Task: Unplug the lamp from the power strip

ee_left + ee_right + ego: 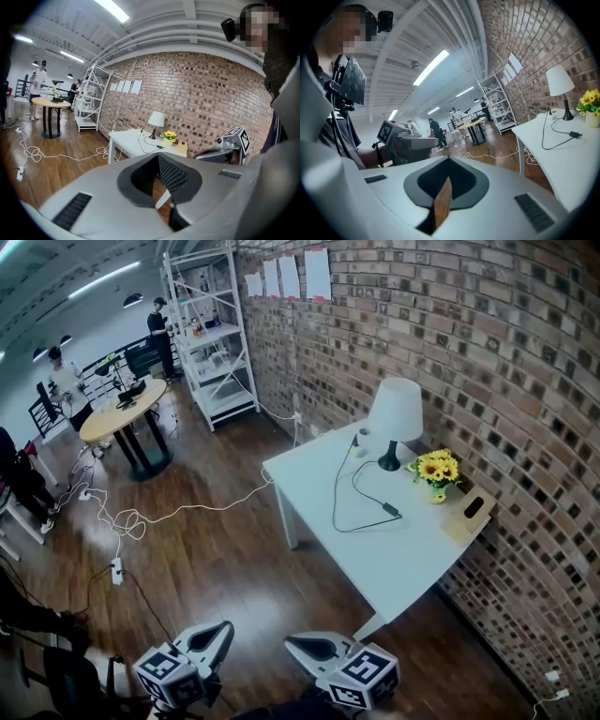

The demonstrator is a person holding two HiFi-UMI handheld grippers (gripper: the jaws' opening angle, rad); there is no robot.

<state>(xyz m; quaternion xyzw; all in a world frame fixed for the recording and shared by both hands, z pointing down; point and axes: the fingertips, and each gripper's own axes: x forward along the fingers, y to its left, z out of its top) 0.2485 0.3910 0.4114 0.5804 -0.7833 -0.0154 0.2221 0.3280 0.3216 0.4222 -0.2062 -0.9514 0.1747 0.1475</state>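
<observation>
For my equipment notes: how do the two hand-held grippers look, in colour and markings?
Both the left gripper and right gripper have light grey shells with dark jaw linings. Each carries a cube with black-and-white square markers.

Desk point(403, 559): white top, smooth and matt. Floor point(216, 568): dark wood boards, glossy, with light sheen. Wall point(487, 352) on the right: rough bare brick. Lamp point(395, 418): matt white shade, black base. Left claw point(228, 624) and right claw point(289, 641): matt grey plastic shells. Far shelf point(211, 334): white-painted metal frame.
</observation>
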